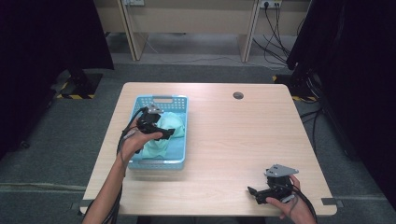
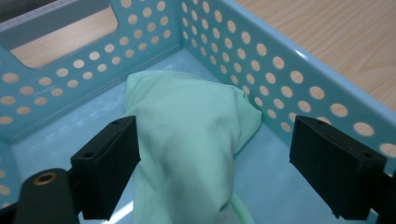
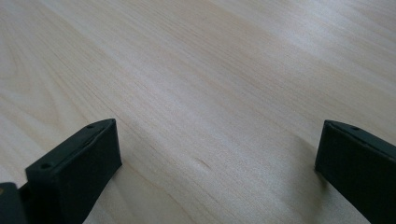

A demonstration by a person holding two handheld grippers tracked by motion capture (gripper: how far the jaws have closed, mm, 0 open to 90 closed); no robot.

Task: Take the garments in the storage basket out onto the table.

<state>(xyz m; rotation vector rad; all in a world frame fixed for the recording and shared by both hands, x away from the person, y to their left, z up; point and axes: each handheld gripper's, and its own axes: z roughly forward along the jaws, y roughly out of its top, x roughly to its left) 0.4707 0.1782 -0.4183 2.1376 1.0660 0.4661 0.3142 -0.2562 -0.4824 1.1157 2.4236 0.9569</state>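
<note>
- We see a pale wooden table (image 1: pixel 224 140) from above, with a light blue perforated basket (image 1: pixel 180 100) on its left half; we take the basket as our landmark.
- Inside the basket lies a mint-green cloth (image 1: pixel 170 123), bunched into a soft heap that fills much of the floor and stays below the rim.
- Our left gripper (image 1: pixel 161 133) reaches into the basket from its near left side, just over the cloth.
- In the left gripper view, its jaws stand wide apart on either side of the cloth (image 2: pixel 187 140). One jaw is close against the fabric and the other is clear of it, near the basket wall (image 2: pixel 299 84). Nothing is clamped yet.
- Our right gripper (image 1: pixel 261 193) rests well to the right of the basket, near the table's front edge.
- In the right gripper view, its jaws are spread wide with bare wood (image 3: pixel 210 93) between them, and it grasps nothing.
- We judge the work to be at an early stage: the cloth is fully in the basket and the left gripper is placed for a grasp.
- Closing on the fabric, lifting it over the rim and setting it down are, in our judgement, all yet to do.
</note>
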